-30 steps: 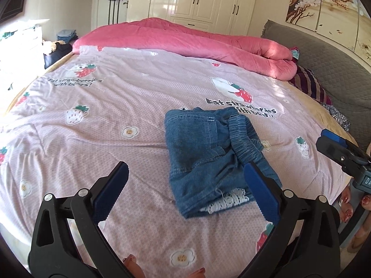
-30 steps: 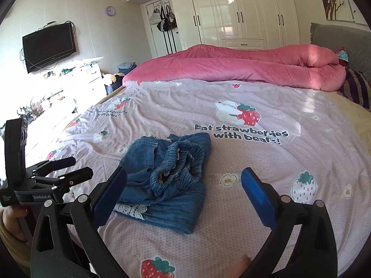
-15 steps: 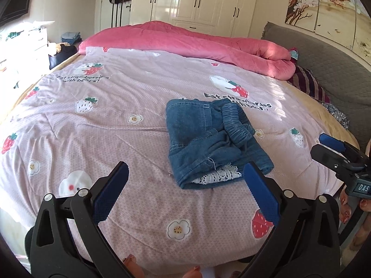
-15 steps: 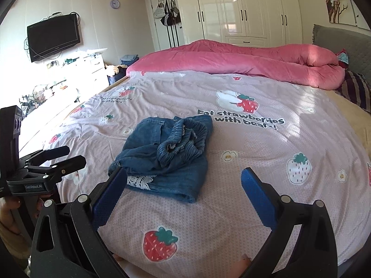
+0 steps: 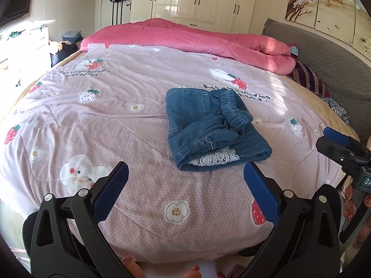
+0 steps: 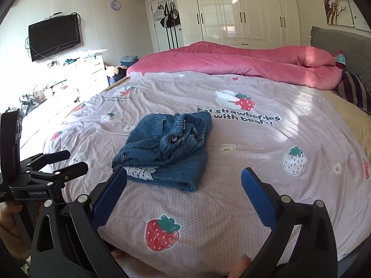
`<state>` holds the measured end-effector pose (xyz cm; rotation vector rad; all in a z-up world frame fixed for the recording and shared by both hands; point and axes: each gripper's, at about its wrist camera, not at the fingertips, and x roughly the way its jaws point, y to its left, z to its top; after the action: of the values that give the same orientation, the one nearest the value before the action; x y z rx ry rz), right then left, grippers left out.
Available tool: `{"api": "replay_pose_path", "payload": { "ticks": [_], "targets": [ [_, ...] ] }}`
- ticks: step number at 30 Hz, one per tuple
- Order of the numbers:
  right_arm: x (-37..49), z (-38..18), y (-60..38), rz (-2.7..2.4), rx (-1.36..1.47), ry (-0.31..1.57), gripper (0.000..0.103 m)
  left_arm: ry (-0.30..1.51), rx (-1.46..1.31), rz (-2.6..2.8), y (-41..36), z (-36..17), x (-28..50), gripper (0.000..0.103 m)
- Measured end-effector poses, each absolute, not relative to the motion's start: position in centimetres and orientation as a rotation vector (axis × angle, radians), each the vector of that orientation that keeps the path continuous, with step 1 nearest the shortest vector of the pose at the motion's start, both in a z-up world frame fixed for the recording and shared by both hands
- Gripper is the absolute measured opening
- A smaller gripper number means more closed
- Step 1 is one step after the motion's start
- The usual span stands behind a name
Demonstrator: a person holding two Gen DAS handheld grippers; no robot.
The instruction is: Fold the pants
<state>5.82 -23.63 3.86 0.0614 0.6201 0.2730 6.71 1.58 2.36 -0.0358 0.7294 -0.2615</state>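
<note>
Blue denim pants [image 5: 213, 127] lie folded into a small bundle on the pink strawberry bedsheet [image 5: 116, 125], elastic waistband on top and white lace trim showing at the near edge. The same pants [image 6: 169, 148] sit mid-bed in the right wrist view. My left gripper [image 5: 185, 185] hovers open over the bed's near edge, short of the bundle and holding nothing. My right gripper [image 6: 184, 191] is open too, near the bed edge, with the pants just beyond its left finger. Each gripper shows in the other's view: the right gripper [image 5: 343, 148] at the right edge, the left gripper [image 6: 58, 162] at the left.
A rolled pink duvet [image 5: 197, 37] lies along the far side of the bed. A grey headboard [image 5: 329, 53] and striped pillow [image 5: 308, 78] are at the right. White wardrobes [image 6: 243, 11] stand behind, a wall TV [image 6: 54, 37] and dresser at the left.
Both grippers have drawn back toward the bed's near edge and risen, so the folded pants look smaller and farther away. The pants have not moved.
</note>
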Motion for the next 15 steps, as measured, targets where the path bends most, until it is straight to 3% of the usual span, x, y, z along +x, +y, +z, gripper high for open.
{"api": "replay_pose_path", "payload": {
  "ticks": [15],
  "targets": [
    [4.2, 1.2, -23.2, 0.245, 0.020, 0.650, 0.098, 0.758, -0.012, -0.228, 2.3, -0.1, 4.3, 0.093]
  ]
}}
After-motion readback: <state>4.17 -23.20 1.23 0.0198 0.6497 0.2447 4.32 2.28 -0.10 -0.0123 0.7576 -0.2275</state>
